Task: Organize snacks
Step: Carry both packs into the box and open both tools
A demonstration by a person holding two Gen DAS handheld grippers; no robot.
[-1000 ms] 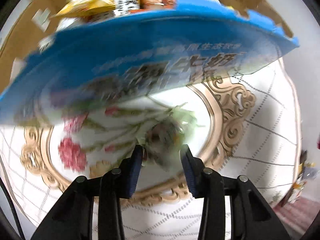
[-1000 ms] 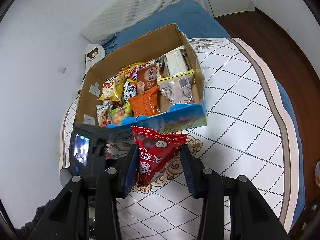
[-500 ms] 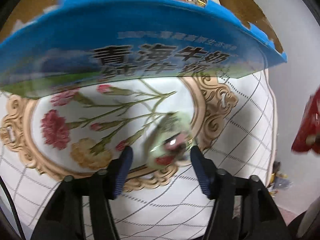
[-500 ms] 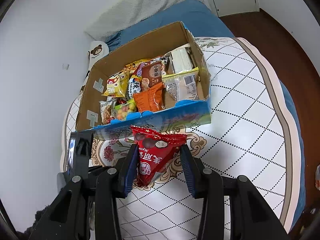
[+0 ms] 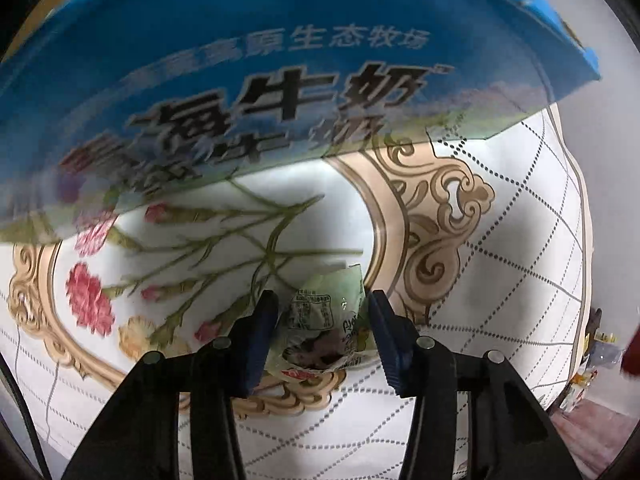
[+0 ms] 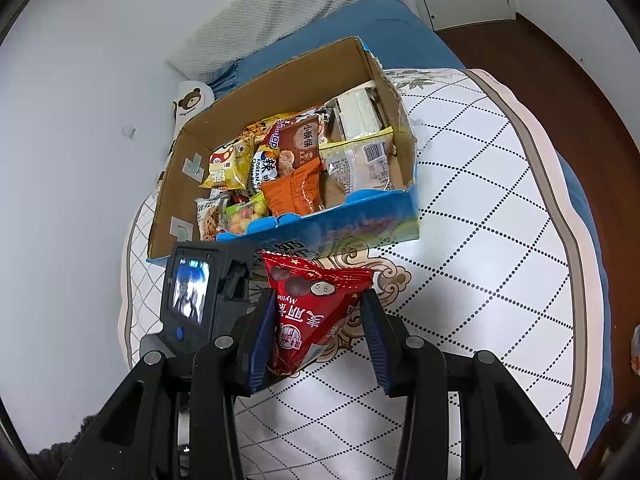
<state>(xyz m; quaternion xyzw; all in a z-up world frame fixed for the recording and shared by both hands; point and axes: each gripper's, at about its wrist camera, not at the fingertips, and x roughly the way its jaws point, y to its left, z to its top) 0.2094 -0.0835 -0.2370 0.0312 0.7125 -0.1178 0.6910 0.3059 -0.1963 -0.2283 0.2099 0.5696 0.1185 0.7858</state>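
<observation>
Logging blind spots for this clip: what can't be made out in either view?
- Left wrist: box interior, hidden behind its blue wall.
- Left wrist: lower wall print, motion-blurred.
- Left wrist: green packet label, too small.
- Right wrist: left tongs, hidden behind their camera housing.

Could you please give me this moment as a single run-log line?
left gripper: around green packet on quilt | right gripper: holding red bag | box: ahead

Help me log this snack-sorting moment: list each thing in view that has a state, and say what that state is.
cardboard box: open-topped, well filled with snack packs.
red snack bag: sealed, held between the right gripper fingers, off the bedspread.
green snack packet: crumpled, between the left gripper fingers.
bedspread: spread flat under the box.
</observation>
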